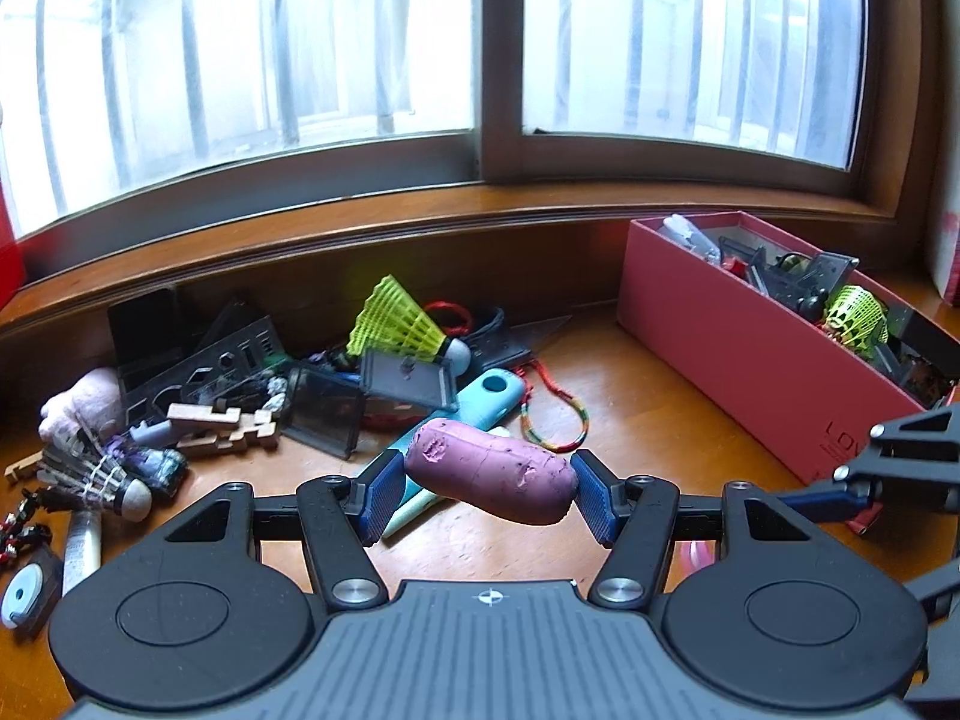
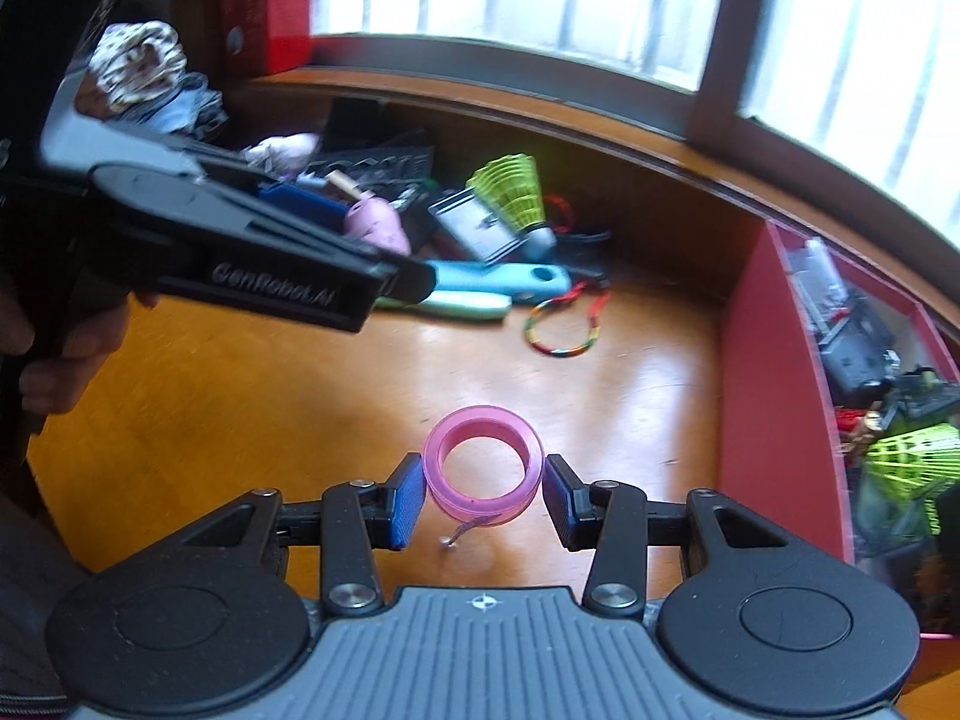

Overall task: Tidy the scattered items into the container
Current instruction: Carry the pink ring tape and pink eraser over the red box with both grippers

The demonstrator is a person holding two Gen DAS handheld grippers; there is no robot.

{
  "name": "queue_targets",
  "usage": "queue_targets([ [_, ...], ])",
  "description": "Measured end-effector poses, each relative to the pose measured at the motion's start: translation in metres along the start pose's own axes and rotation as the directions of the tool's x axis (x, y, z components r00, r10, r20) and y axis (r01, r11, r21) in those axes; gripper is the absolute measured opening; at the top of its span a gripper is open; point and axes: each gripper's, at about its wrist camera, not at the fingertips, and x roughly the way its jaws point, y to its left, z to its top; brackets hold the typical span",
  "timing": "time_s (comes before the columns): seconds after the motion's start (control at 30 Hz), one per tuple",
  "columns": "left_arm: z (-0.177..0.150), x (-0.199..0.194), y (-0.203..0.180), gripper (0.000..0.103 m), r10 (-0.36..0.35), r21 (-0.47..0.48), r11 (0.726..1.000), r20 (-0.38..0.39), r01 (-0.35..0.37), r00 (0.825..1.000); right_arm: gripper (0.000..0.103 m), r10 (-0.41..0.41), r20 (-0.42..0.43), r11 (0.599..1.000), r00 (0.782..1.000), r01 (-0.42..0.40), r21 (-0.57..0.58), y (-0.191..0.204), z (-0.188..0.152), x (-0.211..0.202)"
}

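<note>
Daylight pours through the barred window onto a wooden bench (image 2: pixel 336 372), and both grippers are loaded. Left gripper (image 1: pixel 489 489) has its blue pads closed against the 2 ends of a scuffed, pinkish-purple sausage-shaped foam piece (image 1: pixel 492 474), held clear above the wood. Right gripper (image 2: pixel 485 492) sits around a translucent pink plastic ring (image 2: pixel 483 462): the left pad touches it, the right pad looks just at its edge, so whether the grip is firm I cannot tell. A thin tail hangs below the ring.

Over at the bench's right edge stands the long red cardboard box (image 1: pixel 738 324), already holding dark plastic parts and a yellow-green shuttlecock (image 1: pixel 855 315). Along the back edge, under the sill, plenty is loose: another yellow-green plastic shuttlecock (image 1: pixel 399 321), a teal plastic handle (image 1: pixel 486 399), a rainbow braided cord loop (image 2: pixel 564 324), a wooden interlocking puzzle (image 1: pixel 225 423), a feathered shuttlecock (image 1: pixel 102 480), a pink plush toy (image 1: pixel 81 402).

So the tidy looks mid-way, with 2 carries under way. To do it well, I'd say: keep the foam level, since an end-to-end pinch can let it pivot out. Bring each load over the box's open top before easing the pads apart, low enough that nothing bounces off the clutter inside. Stagger the 2 arms so they don't meet at the rim.
</note>
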Motion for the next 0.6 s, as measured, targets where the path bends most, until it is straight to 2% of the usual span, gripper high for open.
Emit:
queue_targets([
  [0.6,0.034,0.013,-0.049,0.060,-0.064,0.065,0.996,0.045,0.061,0.997,0.045,-0.107,0.086,0.991,0.991,0.100,0.084,-0.058,-0.001,-0.033],
])
